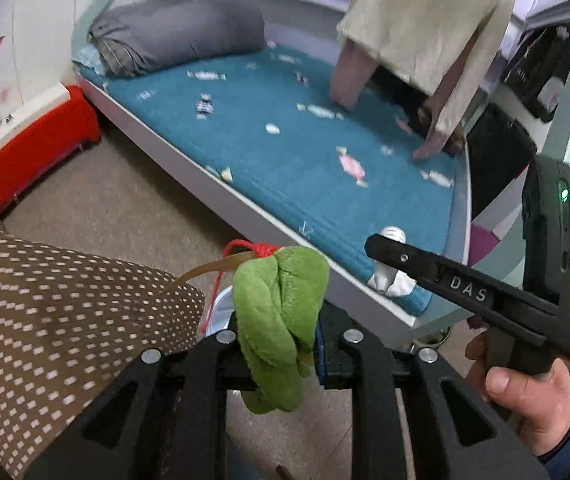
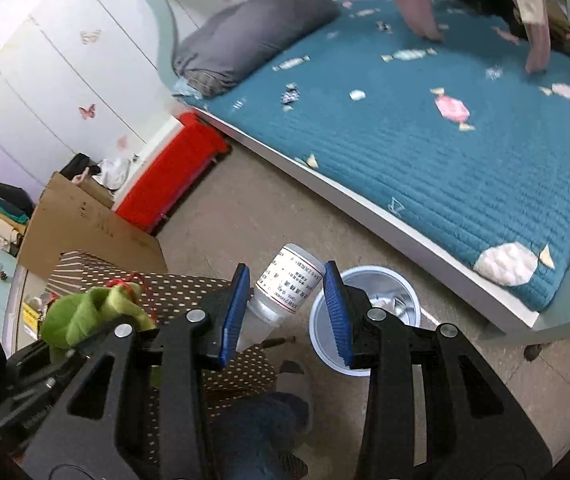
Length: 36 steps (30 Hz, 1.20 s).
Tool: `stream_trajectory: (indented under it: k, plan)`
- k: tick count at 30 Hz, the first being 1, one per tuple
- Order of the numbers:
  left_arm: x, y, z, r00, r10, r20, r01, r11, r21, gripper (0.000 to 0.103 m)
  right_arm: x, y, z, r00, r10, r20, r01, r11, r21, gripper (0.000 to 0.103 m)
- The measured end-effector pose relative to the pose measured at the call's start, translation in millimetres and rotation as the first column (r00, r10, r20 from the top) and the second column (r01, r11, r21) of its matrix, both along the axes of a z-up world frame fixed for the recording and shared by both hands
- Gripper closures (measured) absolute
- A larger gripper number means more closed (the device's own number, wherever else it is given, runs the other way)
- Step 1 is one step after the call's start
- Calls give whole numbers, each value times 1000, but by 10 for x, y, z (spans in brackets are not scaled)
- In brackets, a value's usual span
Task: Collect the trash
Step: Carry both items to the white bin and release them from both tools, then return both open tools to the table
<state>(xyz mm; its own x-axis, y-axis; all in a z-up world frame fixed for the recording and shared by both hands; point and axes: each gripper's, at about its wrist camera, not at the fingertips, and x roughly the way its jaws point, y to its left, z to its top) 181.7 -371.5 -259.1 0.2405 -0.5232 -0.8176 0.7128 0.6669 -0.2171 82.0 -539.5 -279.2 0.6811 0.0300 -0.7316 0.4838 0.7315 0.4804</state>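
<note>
My left gripper [image 1: 277,344] is shut on a crumpled green plush piece [image 1: 281,320] that has a red string and a rubber band at its top. My right gripper [image 2: 285,276] has its blue pads [image 2: 237,312] closed on a tilted white plastic bottle [image 2: 289,284] with a printed label. Just beyond and below the bottle, on the floor, stands a white-rimmed bin [image 2: 409,292] with a silver liner and some crumpled trash inside. In the left wrist view the right gripper [image 1: 385,254] comes in from the right, held by a hand [image 1: 525,392], with the bottle [image 1: 393,236] showing behind its finger.
A brown dotted box [image 2: 173,286] stands left of the bin, with a cardboard box [image 2: 85,220] and a red box [image 2: 173,172] behind it. A bed with a teal candy-print quilt [image 2: 445,152] fills the right. Another person [image 1: 425,20] leans on it with both arms.
</note>
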Motion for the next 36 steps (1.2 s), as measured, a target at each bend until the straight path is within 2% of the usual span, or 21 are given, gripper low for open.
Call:
stream_trajectory:
  k: [7, 10, 12, 13, 14, 15, 20, 27, 30, 36]
  plan:
    - [169, -329, -458, 997, -13, -76, 19, 997, 75, 84, 236, -49, -385, 996, 27, -89, -26, 1000, 17, 65]
    - [240, -393, -566, 996, -4, -87, 13, 995, 101, 79, 301, -70, -499, 994, 30, -104, -27, 999, 36, 64]
    - [287, -429, -622, 996, -1, -86, 12, 991, 130, 54, 352, -82, -585, 993, 39, -114, -33, 998, 49, 62]
    - [309, -434, -629, 997, 15, -69, -4, 989, 149, 37, 356, -115, -635, 991, 22, -132, -15, 998, 53, 58]
    - [340, -423, -632, 998, 34, -51, -25, 986, 167, 19, 348, -146, -668, 990, 6, -139, 2, 998, 61, 37]
    - [368, -398, -625, 998, 44, -41, -37, 986, 164, 14, 318, -197, -705, 991, -19, -135, 30, 997, 76, 22]
    - [415, -291, -526, 998, 67, -20, -63, 987, 148, 12, 184, -213, -680, 989, -66, -129, 75, 995, 67, 6]
    - [302, -96, -239, 994, 100, 52, -105, 989, 101, 11, 17, -119, -412, 990, -100, -100, 102, 995, 17, 6]
    - [180, 2, -43, 990, 95, 102, -102, 993, 64, 11, -47, -57, -228, 992, -106, -70, 106, 994, -7, 6]
    - [-67, 185, 312, 986, 74, 153, -71, 997, -25, 11, -124, 178, 229, 995, -97, -5, 97, 993, -72, 6]
